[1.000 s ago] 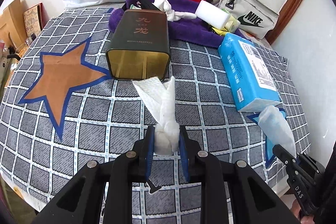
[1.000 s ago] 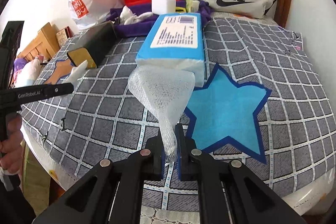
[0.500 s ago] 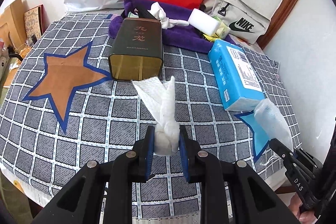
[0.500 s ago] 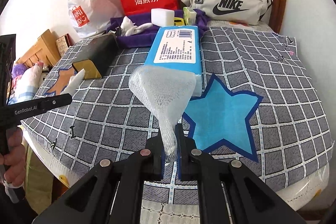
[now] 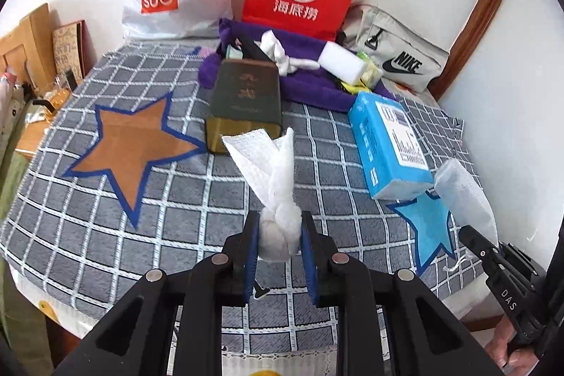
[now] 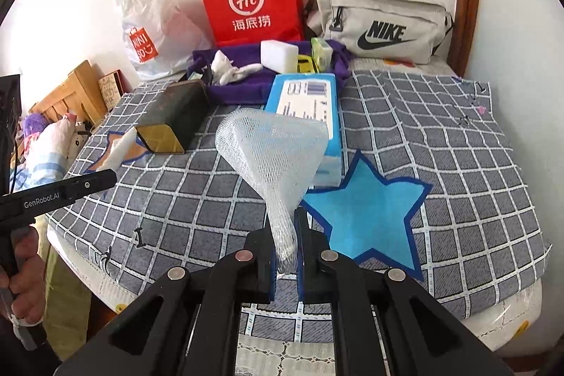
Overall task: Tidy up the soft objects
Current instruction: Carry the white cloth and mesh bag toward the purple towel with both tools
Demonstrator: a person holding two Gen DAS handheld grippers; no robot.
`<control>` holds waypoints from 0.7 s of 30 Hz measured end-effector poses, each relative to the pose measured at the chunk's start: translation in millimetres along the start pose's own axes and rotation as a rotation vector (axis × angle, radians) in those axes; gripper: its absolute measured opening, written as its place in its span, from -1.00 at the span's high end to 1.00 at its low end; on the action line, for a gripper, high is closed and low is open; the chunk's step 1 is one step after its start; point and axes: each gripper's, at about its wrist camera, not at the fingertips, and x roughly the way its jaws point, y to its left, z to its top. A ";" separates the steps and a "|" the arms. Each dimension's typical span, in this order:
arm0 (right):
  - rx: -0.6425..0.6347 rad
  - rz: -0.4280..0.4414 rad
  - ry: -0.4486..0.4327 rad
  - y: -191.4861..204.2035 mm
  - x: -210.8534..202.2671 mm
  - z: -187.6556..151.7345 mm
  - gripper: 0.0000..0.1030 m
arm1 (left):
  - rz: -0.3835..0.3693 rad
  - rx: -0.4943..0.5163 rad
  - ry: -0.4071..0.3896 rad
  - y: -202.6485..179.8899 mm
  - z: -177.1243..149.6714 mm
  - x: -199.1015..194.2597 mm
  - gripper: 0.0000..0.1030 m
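While both items are held clear of the checked cloth [image 5: 169, 221], the table shows from higher up than a second ago: more of its front edge and of the room beyond is in view, so both hands have risen with their loads.

Item 1: white cloth bundle [image 5: 280, 228], knotted, its loose ends fanning upward. Held by the left gripper [image 5: 280, 245], jaws clamped on the round lower part. It hangs above the cloth between the brown star [image 5: 130, 150] and the blue tissue pack [image 5: 387, 143], in front of the dark box [image 5: 245, 101].

Item 2: white mesh net [image 6: 273, 150], flared wide at the top, pinched to a thin neck. Held by the right gripper [image 6: 285, 252], jaws nearly together on that neck. It hangs above the near tip of the blue star [image 6: 366, 214], in front of the tissue pack.

Status, as a judgement: both soft things are picked and lifted, neither placed; the carry to a sorting spot is next.

Pose: both grippers slant downward toward the table, side by side, each gripped by a hand [image 6: 21, 273] at the frame edge.
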 end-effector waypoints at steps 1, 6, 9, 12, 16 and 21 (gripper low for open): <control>0.000 -0.002 -0.002 0.1 -1.3 1.6 0.84 | -0.002 -0.002 -0.005 0.4 1.5 -2.0 0.59; 0.002 -0.011 -0.020 0.0 -6.4 10.9 0.84 | 0.006 -0.007 -0.026 3.0 10.5 -9.8 0.59; 0.003 -0.016 -0.030 0.0 -9.7 17.8 0.84 | 0.002 -0.017 -0.031 5.2 15.9 -11.5 0.58; 0.000 -0.019 -0.042 0.5 -13.1 25.2 0.84 | -0.001 -0.030 -0.038 7.3 20.7 -13.0 0.58; -0.005 -0.020 -0.053 1.4 -15.6 36.0 0.84 | 0.006 -0.055 -0.039 13.2 27.5 -14.2 0.58; -0.014 -0.024 -0.064 1.6 -16.6 49.8 0.84 | 0.010 -0.071 -0.050 17.2 36.2 -16.6 0.58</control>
